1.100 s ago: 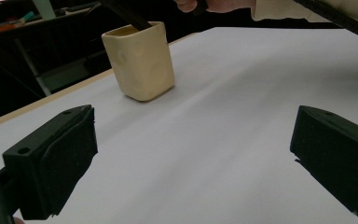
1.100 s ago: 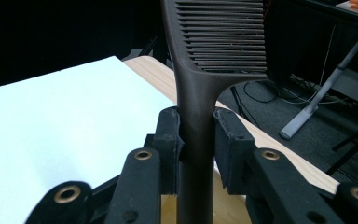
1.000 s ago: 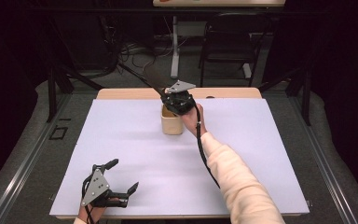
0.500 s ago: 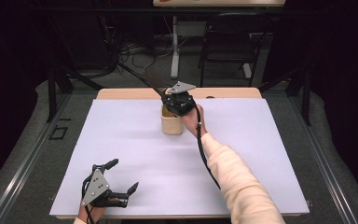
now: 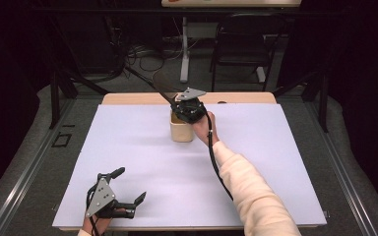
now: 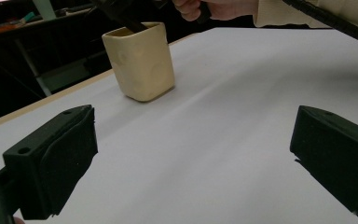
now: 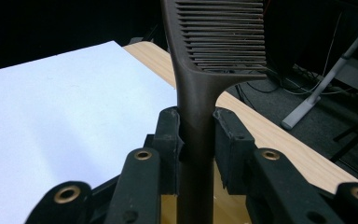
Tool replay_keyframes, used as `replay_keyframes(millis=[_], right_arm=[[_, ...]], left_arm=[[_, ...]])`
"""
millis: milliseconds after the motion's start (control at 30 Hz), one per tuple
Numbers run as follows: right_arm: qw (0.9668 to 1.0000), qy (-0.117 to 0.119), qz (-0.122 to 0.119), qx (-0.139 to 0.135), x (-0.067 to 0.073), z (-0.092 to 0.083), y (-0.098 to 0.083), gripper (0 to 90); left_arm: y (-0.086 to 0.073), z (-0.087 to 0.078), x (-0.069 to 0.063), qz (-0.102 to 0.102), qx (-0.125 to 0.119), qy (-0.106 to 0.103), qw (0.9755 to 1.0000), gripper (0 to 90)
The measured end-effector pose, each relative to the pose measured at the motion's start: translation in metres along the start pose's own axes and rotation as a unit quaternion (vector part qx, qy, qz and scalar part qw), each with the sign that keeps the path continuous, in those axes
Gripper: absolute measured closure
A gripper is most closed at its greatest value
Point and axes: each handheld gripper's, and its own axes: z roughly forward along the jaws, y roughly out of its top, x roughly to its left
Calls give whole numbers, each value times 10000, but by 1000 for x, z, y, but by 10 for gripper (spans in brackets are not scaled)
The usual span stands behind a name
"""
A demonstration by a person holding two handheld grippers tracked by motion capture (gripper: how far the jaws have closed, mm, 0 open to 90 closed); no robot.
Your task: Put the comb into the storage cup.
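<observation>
A cream cup (image 5: 181,132) stands upright on the white sheet (image 5: 128,152), toward the back middle. My right gripper (image 5: 187,109) hovers right over its mouth, shut on the handle of a dark brown comb (image 7: 196,93). The comb's toothed end (image 5: 161,82) points up and away to the back left. In the right gripper view both pads (image 7: 170,135) press on the handle, and the cup's rim (image 7: 226,205) shows beneath. My left gripper (image 5: 130,185) rests at the near left of the sheet, open and holding nothing. Its view shows the cup (image 6: 142,60) ahead with the comb's handle (image 6: 121,16) reaching into it.
A strip of wooden table (image 5: 138,98) runs along the back of the sheet. Behind it are a dark chair (image 5: 236,49), a stand's legs and cables on the floor. The person's cream sleeve (image 5: 246,187) crosses the near right of the sheet.
</observation>
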Motion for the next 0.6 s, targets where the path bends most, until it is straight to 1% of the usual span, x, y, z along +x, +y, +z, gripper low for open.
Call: replay_keyframes(millis=[200, 300, 367, 600], right_arm=[[10000, 17, 22, 30, 0, 1, -1, 724], [10000, 25, -10, 69, 0, 2, -2, 724], [10000, 21, 5, 58, 0, 2, -3, 724], [9999, 31, 34, 145, -1, 2, -5, 723]], left_arm=[[0, 0, 0, -2, -11, 0, 10000, 6], [0, 0, 0, -5, -13, -3, 10000, 6], [0, 0, 0, -18, -22, 1, 10000, 6], [0, 0, 1, -14, -7, -3, 10000, 6]])
